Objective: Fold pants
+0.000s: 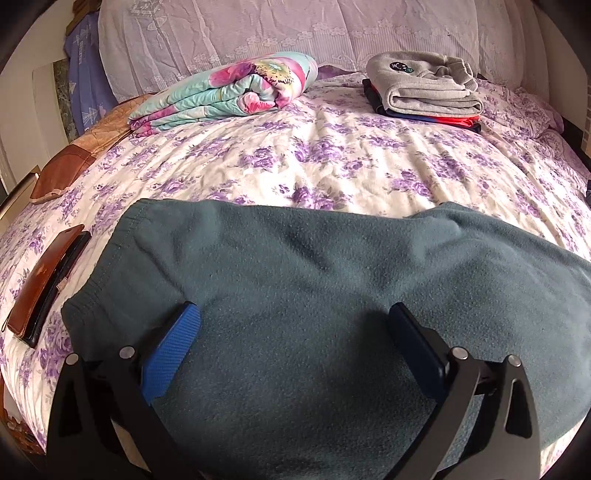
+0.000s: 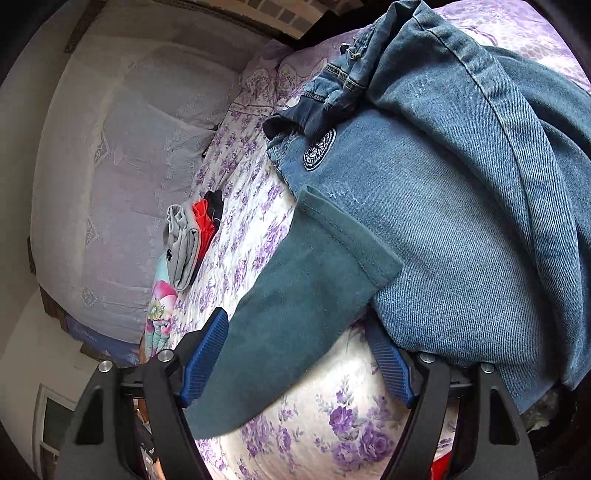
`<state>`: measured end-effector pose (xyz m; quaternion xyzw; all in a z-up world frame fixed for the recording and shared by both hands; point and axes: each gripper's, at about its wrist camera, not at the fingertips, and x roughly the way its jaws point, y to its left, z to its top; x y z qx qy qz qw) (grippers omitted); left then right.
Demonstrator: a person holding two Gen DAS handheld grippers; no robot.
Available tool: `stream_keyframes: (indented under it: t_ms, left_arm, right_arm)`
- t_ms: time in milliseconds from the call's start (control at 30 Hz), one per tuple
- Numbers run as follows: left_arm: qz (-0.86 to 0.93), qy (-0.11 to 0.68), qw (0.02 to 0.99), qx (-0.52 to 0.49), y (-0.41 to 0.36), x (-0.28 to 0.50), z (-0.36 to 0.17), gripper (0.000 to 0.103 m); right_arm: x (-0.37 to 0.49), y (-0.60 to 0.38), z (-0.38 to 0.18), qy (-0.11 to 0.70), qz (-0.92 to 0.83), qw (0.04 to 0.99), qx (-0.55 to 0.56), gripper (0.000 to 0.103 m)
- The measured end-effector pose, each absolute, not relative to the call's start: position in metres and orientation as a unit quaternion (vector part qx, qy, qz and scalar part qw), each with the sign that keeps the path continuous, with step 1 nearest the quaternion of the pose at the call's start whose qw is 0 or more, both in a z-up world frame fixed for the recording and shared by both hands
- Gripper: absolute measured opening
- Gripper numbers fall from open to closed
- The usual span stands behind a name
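Pants (image 1: 314,288) lie on the bed (image 1: 332,166) under both grippers' wide, unclosed jaws, hem overlapping jeans (image 2: 461,221).

On my bed I count one pair of teal pants (image 1: 314,295), one heap of jeans (image 2: 461,206), one folded floral quilt (image 1: 225,92), one stack of folded clothes (image 1: 424,92), one phone case (image 1: 44,284), two pillows (image 1: 277,33).

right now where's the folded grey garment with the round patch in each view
Left wrist: the grey garment sits upper right, on top of the red and dark clothes, near the headboard.
Right wrist: the same grey garment appears left of centre, turned on its side by the camera's roll, red clothes beside it.
Shared landmark: the floral quilt roll.
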<state>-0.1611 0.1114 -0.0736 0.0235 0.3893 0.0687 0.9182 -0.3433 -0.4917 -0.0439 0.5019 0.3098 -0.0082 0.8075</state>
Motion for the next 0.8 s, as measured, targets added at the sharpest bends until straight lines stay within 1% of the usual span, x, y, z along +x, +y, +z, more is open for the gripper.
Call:
stream_keyframes:
  t_ms: [33,67,100,167,233,300,333,400,433,500,567,700,800]
  left_arm:
    - [0.068,0.389,0.918,0.023,0.111,-0.161,-0.074,0.099]
    - [0.068,0.389,0.919,0.022,0.111,-0.161,-0.073,0.099]
    - [0.067,0.388,0.919,0.021,0.111,-0.162,-0.073,0.099]
    - [0.067,0.388,0.919,0.021,0.112,-0.162,-0.073,0.099]
    - [0.067,0.388,0.919,0.021,0.112,-0.162,-0.073,0.099]
    - [0.066,0.387,0.920,0.019,0.112,-0.162,-0.073,0.099]
    - [0.065,0.386,0.920,0.017,0.112,-0.163,-0.072,0.099]
    - [0.062,0.384,0.921,0.013,0.113,-0.163,-0.072,0.099]
    - [0.061,0.383,0.922,0.011,0.113,-0.164,-0.072,0.099]
    - [0.059,0.382,0.922,0.009,0.114,-0.164,-0.072,0.099]
    - [0.060,0.383,0.922,0.010,0.114,-0.164,-0.072,0.099]
    - [0.061,0.383,0.921,0.011,0.114,-0.164,-0.072,0.099]
    - [0.061,0.383,0.922,0.011,0.114,-0.164,-0.072,0.099]
  right_arm:
    - [-0.345,-0.489,-0.042,0.306,-0.011,0.814,0.494,0.072]
    - [-0.346,-0.486,-0.041,0.303,-0.019,0.821,0.484,0.061]
    - [-0.347,-0.481,-0.040,0.301,-0.023,0.825,0.477,0.052]
    - [-0.341,-0.471,-0.041,0.309,-0.024,0.835,0.454,0.051]
    - [-0.336,-0.470,-0.043,0.309,-0.041,0.843,0.438,0.046]
    - [-0.331,-0.477,-0.047,0.304,-0.053,0.839,0.448,0.031]
    - [-0.329,-0.481,-0.049,0.302,-0.054,0.836,0.454,0.028]
    - [-0.322,-0.485,-0.055,0.299,-0.055,0.836,0.457,0.006]
    - [-0.322,-0.486,-0.059,0.295,-0.051,0.836,0.459,0.003]
    - [-0.327,-0.482,-0.058,0.274,-0.051,0.849,0.449,0.004]
    - [-0.332,-0.471,-0.047,0.263,-0.066,0.870,0.412,0.004]
    - [-0.320,-0.433,-0.001,0.239,-0.061,0.919,0.306,0.004]
    - [-0.293,-0.369,0.036,0.238,-0.018,0.952,0.192,0.004]
